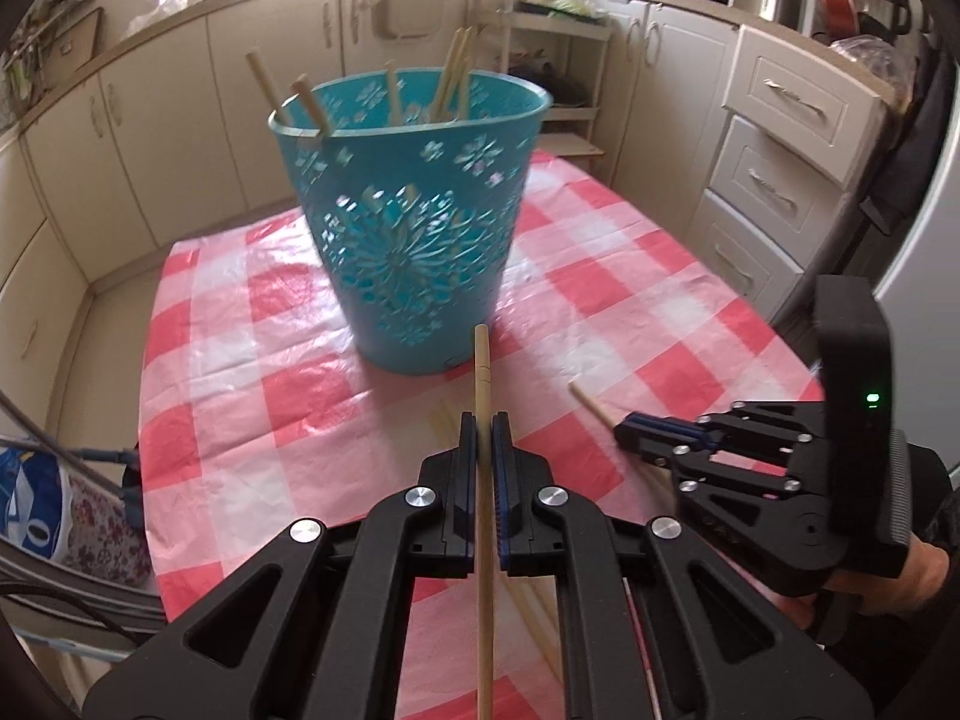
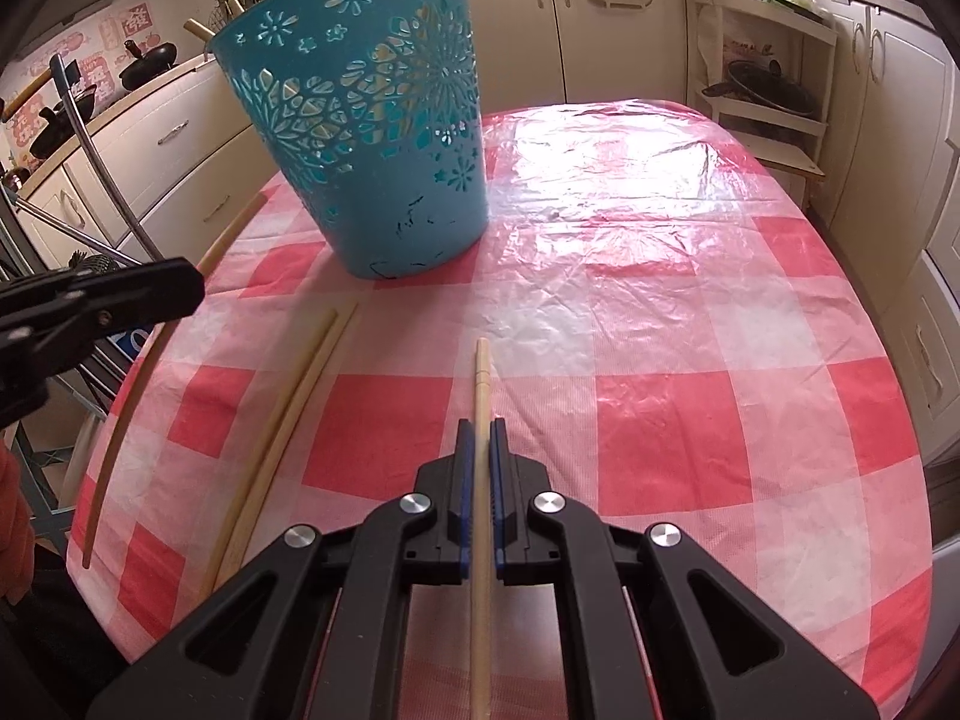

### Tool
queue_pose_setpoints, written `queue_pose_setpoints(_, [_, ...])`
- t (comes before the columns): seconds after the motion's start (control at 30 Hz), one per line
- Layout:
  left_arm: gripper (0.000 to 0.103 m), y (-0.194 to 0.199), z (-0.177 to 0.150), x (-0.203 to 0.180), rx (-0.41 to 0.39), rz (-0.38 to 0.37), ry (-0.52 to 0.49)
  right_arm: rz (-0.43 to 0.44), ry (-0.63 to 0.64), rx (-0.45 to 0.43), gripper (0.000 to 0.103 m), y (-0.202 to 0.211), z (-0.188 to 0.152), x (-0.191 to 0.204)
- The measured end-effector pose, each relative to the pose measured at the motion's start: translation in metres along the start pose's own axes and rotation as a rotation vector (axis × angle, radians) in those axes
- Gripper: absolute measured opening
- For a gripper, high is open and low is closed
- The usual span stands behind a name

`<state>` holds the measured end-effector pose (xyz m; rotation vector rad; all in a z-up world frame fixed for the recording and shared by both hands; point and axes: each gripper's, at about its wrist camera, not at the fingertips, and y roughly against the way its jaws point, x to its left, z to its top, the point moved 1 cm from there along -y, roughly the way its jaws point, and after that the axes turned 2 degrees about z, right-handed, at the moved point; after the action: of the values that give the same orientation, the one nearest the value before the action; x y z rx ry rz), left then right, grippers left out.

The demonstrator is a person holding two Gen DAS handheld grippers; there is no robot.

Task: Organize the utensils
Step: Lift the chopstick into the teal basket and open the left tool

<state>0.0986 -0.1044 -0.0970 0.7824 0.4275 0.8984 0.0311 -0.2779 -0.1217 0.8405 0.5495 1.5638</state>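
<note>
Wooden chopstick [image 1: 483, 396] clamped in the left gripper [image 1: 483, 438], aimed up-frame at the turquoise basket [image 1: 414, 216]; right gripper [image 2: 480, 444] likewise pinches another chopstick [image 2: 482, 384], pointing up-frame.

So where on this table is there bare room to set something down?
Bare cloth lies right of the blue basket, out to the table's far and right edges. Crowded: the left side, where two loose chopsticks lie beside the left gripper and its chopstick.
</note>
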Motion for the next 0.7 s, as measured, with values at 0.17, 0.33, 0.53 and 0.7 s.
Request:
queue_pose_setpoints(0.17, [0.005,0.01,0.003,-0.011,-0.042,-0.07,-0.021,0.013,-0.008,-0.002,0.006,0.001,0.0,-0.002])
queue_pose_setpoints(0.33, [0.005,0.034,0.013,-0.013,-0.141,-0.234,0.031,0.023,-0.015,-0.005,0.006,0.002,-0.001,-0.004])
queue_pose_setpoints(0.53, [0.005,0.072,0.037,0.007,-0.318,-0.273,0.138,0.049,-0.037,-0.005,0.006,0.0,0.0,-0.009])
queue_pose_setpoints(0.7, [0.005,0.093,0.075,0.025,-0.488,-0.176,0.238,0.078,-0.062,-0.004,0.006,0.001,0.0,-0.013])
